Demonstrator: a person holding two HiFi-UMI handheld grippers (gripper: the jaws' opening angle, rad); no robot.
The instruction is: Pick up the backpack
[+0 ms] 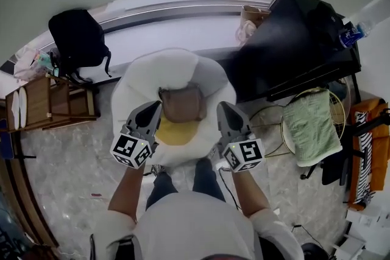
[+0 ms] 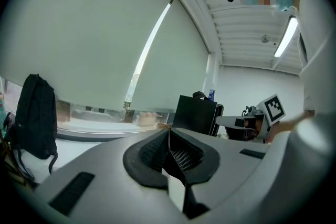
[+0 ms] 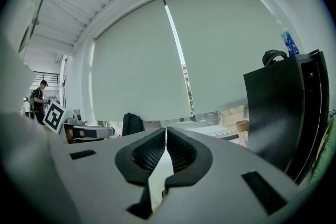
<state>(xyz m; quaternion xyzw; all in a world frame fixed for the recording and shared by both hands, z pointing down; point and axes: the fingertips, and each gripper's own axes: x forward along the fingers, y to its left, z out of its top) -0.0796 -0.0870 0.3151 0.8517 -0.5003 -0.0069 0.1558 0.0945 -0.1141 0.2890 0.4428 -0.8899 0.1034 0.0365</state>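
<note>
Left claw (image 1: 155, 108) and right claw (image 1: 221, 108) are both clenched on nothing, side by side above a white round seat (image 1: 146, 76), with a brown bag-like thing (image 1: 181, 103) between them. Well ahead and to the left of the left claw, the black backpack (image 1: 78, 39) leans against the window sill (image 1: 158, 9), untouched. The step in hand looks like the approach. Next, 1 claw must probably reach it, open, and close on a strap.

Evenly lit by soft daylight through a pale roller blind (image 2: 94, 34), plus a glowing ceiling strip light (image 2: 286, 36). Strong fisheye bending and black corners in both gripper views. Nearest surfaces soft-focused. Only faint shadows on the marble floor (image 1: 67, 161).
</note>
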